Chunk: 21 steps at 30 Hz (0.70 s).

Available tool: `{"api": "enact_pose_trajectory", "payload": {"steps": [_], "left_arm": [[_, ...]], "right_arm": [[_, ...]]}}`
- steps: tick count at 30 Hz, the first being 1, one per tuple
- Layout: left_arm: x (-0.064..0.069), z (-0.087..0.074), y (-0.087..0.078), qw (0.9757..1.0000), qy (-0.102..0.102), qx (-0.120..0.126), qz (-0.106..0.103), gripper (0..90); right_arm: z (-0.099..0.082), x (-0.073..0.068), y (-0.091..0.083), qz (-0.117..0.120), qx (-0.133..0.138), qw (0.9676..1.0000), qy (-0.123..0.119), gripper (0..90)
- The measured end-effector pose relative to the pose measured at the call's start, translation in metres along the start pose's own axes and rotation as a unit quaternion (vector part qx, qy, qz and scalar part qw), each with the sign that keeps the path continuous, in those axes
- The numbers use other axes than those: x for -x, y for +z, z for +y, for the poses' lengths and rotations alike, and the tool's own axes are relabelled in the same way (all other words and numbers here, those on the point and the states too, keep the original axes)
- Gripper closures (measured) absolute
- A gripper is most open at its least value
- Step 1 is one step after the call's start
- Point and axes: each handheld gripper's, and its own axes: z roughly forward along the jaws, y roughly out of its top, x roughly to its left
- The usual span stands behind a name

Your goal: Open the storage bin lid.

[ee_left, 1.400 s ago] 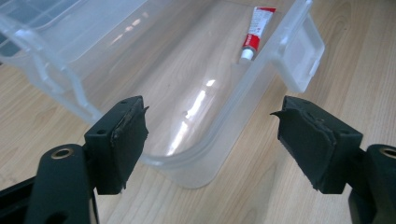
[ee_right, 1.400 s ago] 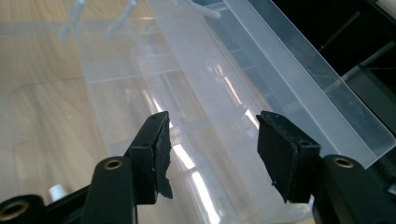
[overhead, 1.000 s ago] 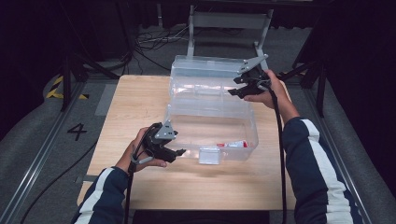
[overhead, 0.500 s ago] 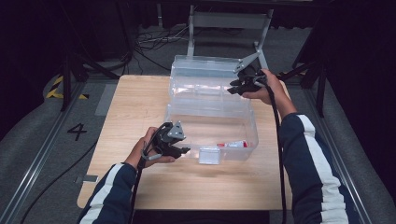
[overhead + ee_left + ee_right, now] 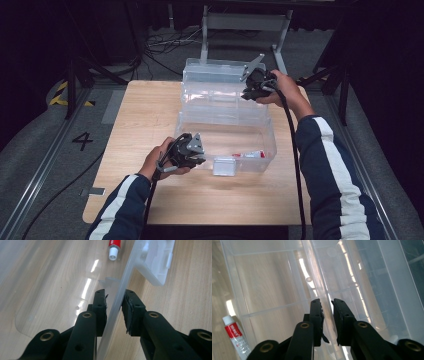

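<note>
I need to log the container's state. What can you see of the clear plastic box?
The clear plastic box sits upright on the wooden table, lid open and leaning back. It has a white latch at the front and a red-and-white tube inside. The left gripper straddles its near wall; the right gripper straddles the far rim.

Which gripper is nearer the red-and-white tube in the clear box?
Left. The left gripper is at the near wall of the clear box, by the tube; the right gripper is at the far side.
</note>
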Motion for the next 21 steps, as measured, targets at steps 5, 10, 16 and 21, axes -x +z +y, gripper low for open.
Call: {"api": "enact_pose_trajectory", "payload": {"steps": [5,10,16,21], "left_arm": [[0.000,0.001,0.001,1.0000,-0.006,0.001,0.005,73.1],[0.000,0.003,0.004,0.9998,-0.011,0.003,0.015,72.8],[0.000,0.003,0.004,0.9998,-0.017,0.004,0.014,72.8],[0.000,0.003,0.004,0.9996,-0.024,0.005,0.015,72.4]], "right_arm": [[0.014,-0.002,0.002,-0.006,-0.050,0.9980,-0.039,81.5],[0.018,-0.001,0.005,-0.020,-0.065,0.9967,-0.045,81.4],[0.018,-0.003,0.004,-0.019,-0.058,0.9969,-0.050,83.7],[0.013,-0.005,0.000,-0.012,-0.032,0.9984,-0.045,85.5]]}}
